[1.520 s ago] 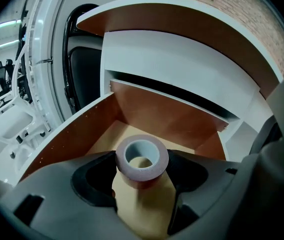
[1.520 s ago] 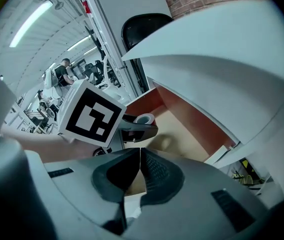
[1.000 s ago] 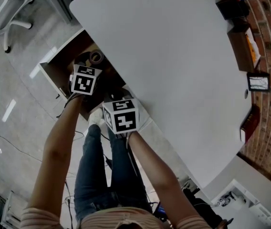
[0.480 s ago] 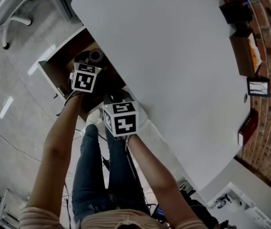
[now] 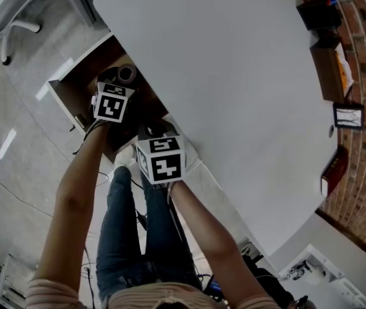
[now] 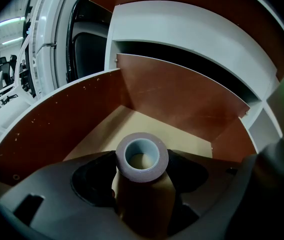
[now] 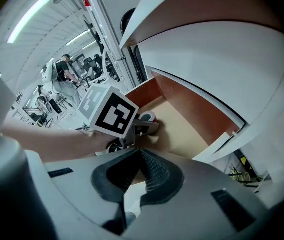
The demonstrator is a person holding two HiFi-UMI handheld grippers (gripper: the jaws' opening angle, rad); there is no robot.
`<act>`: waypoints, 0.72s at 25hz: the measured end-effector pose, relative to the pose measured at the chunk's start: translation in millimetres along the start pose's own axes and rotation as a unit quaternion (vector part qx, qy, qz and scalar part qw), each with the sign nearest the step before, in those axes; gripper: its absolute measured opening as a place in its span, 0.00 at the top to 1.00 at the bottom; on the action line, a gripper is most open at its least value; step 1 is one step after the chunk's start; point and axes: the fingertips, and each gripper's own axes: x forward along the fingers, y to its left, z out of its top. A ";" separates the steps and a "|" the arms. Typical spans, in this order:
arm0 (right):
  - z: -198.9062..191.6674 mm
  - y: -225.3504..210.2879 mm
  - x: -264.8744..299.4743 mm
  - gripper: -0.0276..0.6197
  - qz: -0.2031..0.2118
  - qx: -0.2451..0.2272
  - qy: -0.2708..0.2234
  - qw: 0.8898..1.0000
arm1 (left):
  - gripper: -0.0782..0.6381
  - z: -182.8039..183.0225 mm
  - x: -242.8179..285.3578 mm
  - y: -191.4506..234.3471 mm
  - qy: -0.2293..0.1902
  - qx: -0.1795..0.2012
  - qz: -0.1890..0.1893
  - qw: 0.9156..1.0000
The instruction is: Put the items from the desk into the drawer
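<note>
A brown roll with a grey rim [image 6: 142, 158] sits between the jaws of my left gripper [image 6: 142, 184], which is shut on it. It hangs over the tan floor of the open brown drawer [image 6: 172, 99]. In the head view the left gripper [image 5: 120, 85] holds the roll [image 5: 127, 74] inside the drawer [image 5: 64, 90], under the edge of the white desk [image 5: 234, 76]. My right gripper [image 5: 154, 131] stays by the desk's front edge, just right of the drawer. In its own view the right gripper [image 7: 141, 171] is shut and holds nothing, facing the roll [image 7: 147, 117] and the drawer [image 7: 182, 116].
Along the brick wall at the desk's far side stand a black box [image 5: 318, 11], a brown box [image 5: 328, 63], a small framed screen [image 5: 348, 113] and a red item [image 5: 337, 166]. An office chair [image 5: 9, 11] stands on the floor at the upper left.
My left gripper has carried the roll a little farther up into the drawer. The right gripper has barely moved.
</note>
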 end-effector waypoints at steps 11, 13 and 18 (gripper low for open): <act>-0.3 -0.7 0.3 0.93 -0.004 0.001 -0.004 1.000 | 0.46 -6.2 1.6 -0.3 -0.005 0.004 -0.002 1.000; -0.7 -0.8 0.3 0.93 -0.004 0.002 -0.004 1.000 | 0.46 -6.6 2.4 -1.0 -0.006 0.005 -0.004 1.000; -1.2 1.0 0.2 0.93 -0.005 -0.003 -0.001 1.000 | 0.45 -6.8 3.8 -2.9 -0.010 -0.012 -0.007 1.000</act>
